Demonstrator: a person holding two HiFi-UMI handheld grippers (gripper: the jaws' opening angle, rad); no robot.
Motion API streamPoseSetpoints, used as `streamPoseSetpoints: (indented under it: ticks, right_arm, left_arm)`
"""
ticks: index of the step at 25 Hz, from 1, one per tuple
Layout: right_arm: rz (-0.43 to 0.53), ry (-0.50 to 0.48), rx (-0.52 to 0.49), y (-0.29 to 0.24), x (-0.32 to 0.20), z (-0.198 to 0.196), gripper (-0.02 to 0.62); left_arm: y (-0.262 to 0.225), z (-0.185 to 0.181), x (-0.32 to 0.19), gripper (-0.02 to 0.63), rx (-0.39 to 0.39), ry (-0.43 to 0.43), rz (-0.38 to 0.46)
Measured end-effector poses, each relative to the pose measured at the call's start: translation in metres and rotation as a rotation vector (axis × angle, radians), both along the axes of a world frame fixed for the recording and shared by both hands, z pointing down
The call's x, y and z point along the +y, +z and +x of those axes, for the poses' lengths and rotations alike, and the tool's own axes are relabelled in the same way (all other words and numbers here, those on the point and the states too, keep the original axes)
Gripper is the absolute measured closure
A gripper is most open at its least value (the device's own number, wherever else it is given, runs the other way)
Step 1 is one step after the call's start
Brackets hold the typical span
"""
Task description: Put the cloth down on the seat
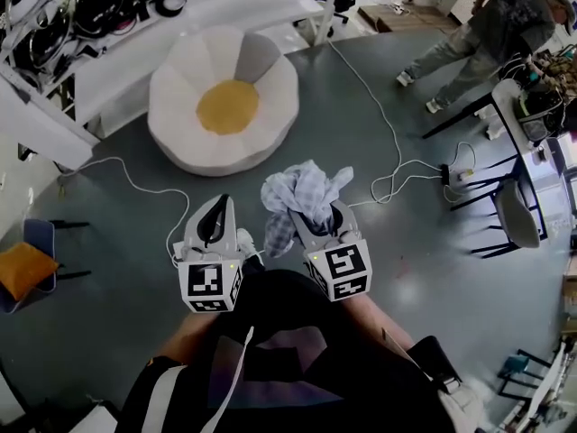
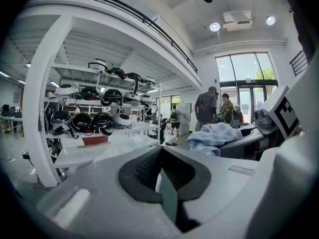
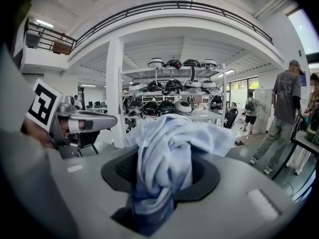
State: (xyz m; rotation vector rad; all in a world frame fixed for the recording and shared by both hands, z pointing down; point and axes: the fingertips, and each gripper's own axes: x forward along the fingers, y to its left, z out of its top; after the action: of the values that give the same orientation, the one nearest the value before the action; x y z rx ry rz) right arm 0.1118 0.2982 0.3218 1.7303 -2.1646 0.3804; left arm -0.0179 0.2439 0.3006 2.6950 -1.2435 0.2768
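In the head view a round white seat (image 1: 176, 97) with a yellow middle cushion (image 1: 227, 106) stands on the grey floor ahead of both grippers. My right gripper (image 1: 317, 213) is shut on a crumpled pale blue checked cloth (image 1: 302, 195), held in the air short of the seat. The right gripper view shows the cloth (image 3: 169, 138) bunched between the jaws of the right gripper (image 3: 164, 171), spilling over them. My left gripper (image 1: 216, 206) is beside it on the left, shut and empty. In its own view the left gripper (image 2: 160, 152) has its pads meeting, with the cloth (image 2: 212, 136) off to the right.
White cables (image 1: 389, 133) trail over the floor right of the seat. White shelves with dark helmets (image 1: 99, 12) stand at the far left. A person (image 1: 487, 30) bends by a desk at the far right. A blue chair with an orange cushion (image 1: 25, 269) is at the left.
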Motion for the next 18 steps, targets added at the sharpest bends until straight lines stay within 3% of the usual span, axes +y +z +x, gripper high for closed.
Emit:
streamPoseSetpoints:
  ticks: [13,18]
  right_arm:
    - [0.013,0.031,0.060,-0.019,-0.145,-0.017,0.407]
    - [0.024,0.018,0.072,-0.024,-0.177,-0.033,0.407]
  left_arm:
    - [-0.009,-0.033,-0.146,0.607,0.034,0.006,0.021]
    - [-0.007,-0.054,-0.173,0.607,0.041,-0.013,0.021]
